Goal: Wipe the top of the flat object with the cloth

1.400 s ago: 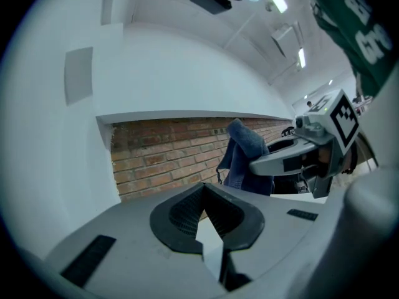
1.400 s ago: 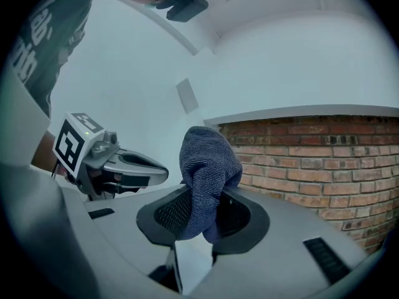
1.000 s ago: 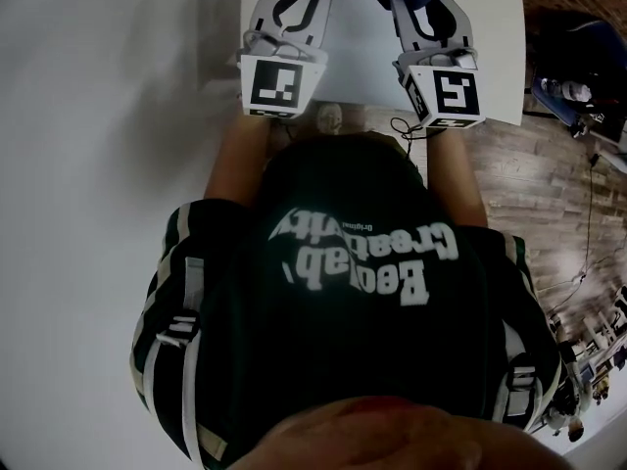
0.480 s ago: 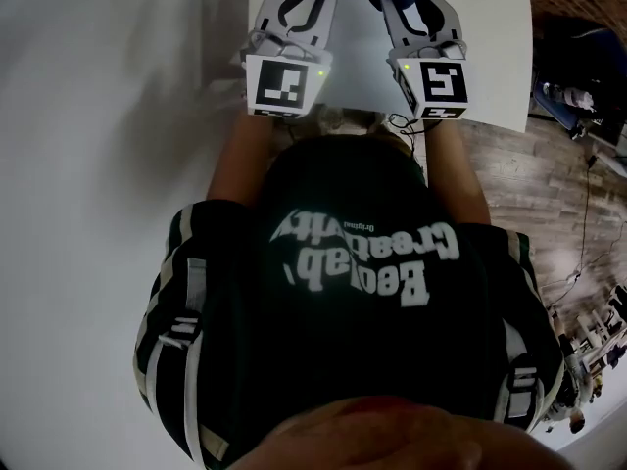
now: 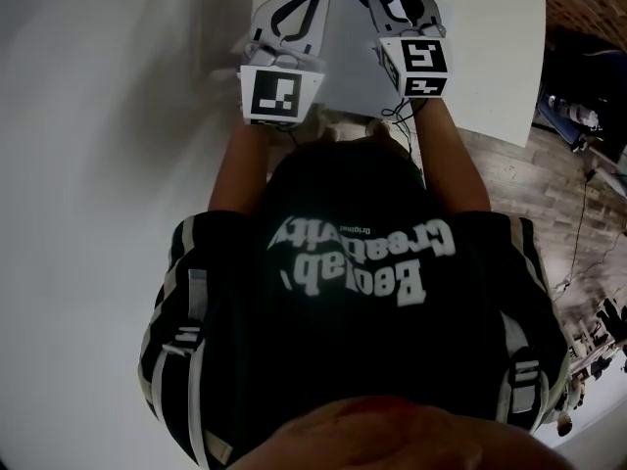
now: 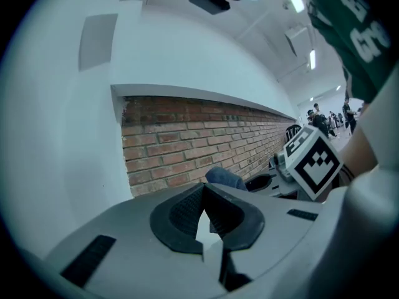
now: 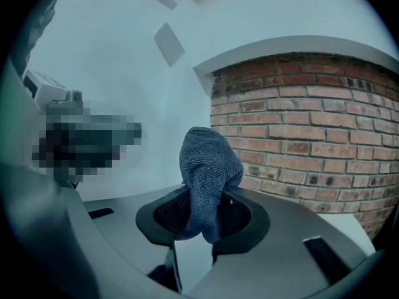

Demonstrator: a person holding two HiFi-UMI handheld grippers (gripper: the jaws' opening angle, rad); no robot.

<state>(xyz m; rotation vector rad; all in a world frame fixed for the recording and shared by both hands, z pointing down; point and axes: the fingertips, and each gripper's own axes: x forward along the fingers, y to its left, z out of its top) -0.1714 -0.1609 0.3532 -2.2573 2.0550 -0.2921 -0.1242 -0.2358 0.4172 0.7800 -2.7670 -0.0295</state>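
Right gripper [image 7: 202,217] pinching the cloth [image 7: 209,161] above the flat object [image 5: 485,52]; left gripper [image 6: 202,212] closed, empty.
The flat object, a white panel, lies ahead of you beneath both grippers. Your left gripper sits beside the right. The blue cloth bunches past the right jaws near the panel's far edge; contact cannot be told. The wiping step seems in hand: next, press the cloth down and sweep it across the top.
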